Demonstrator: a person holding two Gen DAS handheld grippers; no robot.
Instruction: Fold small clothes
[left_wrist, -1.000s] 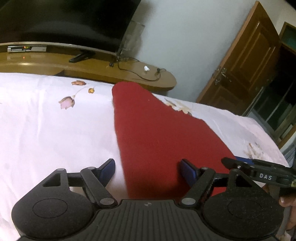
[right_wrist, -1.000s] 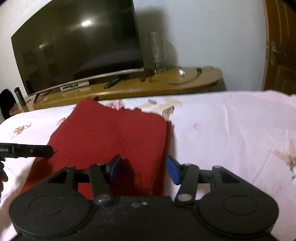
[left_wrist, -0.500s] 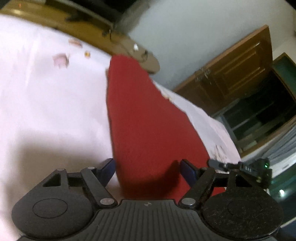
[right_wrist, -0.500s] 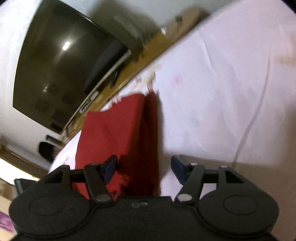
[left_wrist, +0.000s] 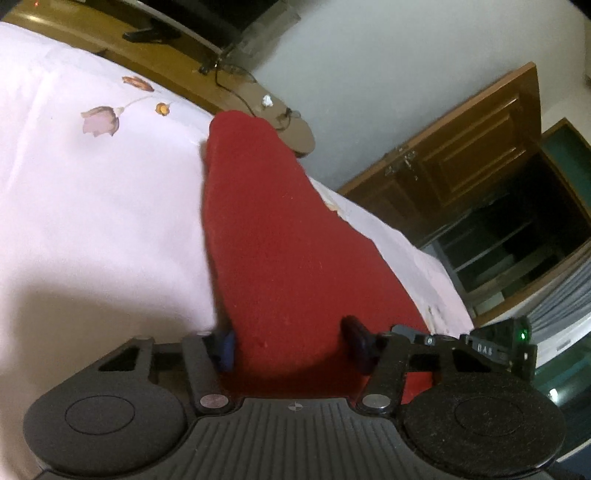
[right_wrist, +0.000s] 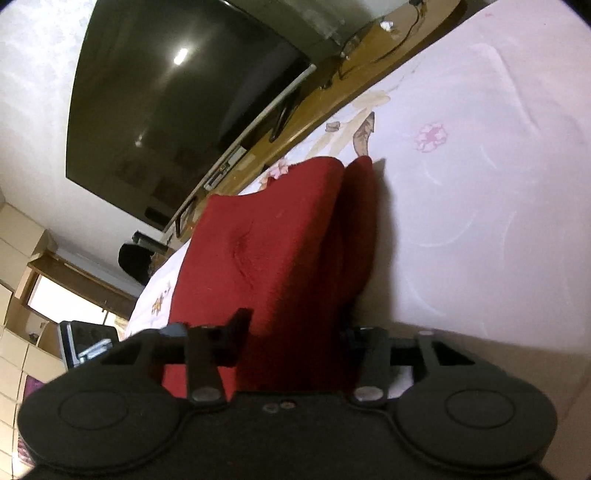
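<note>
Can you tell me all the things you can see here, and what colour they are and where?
cloth: one, red, folded, lying on the bed, its near edge between both sets of jaws
bed sheet: one, pale pink with flowers, under the cloth
TV: one, black, on the wooden stand past the bed
stand: one, brown wood, along the wall, with cables on it
door: one, brown wood, on the right side of the left view
left gripper: one, black with blue pads, jaws just been closing around the cloth's edge
right gripper: one, black, jaws just been closing around the cloth's edge
</note>
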